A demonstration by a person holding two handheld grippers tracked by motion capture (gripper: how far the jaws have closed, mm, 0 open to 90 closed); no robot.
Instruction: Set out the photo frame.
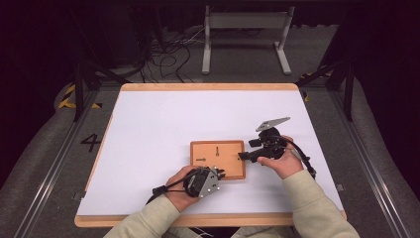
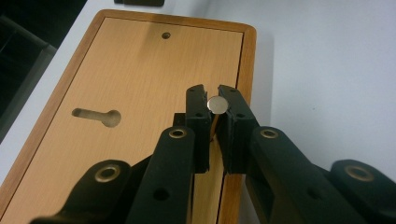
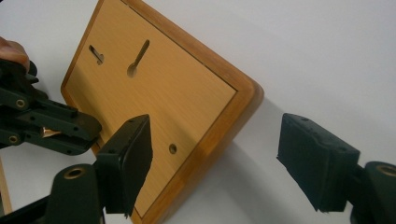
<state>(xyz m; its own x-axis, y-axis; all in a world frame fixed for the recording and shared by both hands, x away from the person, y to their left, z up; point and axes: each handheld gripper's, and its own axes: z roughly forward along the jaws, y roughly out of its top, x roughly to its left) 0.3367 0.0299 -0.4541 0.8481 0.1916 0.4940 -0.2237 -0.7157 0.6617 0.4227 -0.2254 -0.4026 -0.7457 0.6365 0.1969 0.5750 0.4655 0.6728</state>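
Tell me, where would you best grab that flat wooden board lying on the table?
Probably by an edge: the wooden board lies flat on the table, so only its raised rim offers purchase. Come in from its right side, where the right gripper already stands with open jaws.

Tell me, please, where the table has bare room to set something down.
The white table is bare beyond and left of the wooden board. It is crowded at the board's near edge, where the left gripper clamps, and its right edge, by the right gripper.

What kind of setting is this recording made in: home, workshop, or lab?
Most likely a lab or recording booth. A white-topped table with a wooden rim stands on grey carpet amid black frame posts, with loose cables on the floor behind and a number four marked on the floor beside it.
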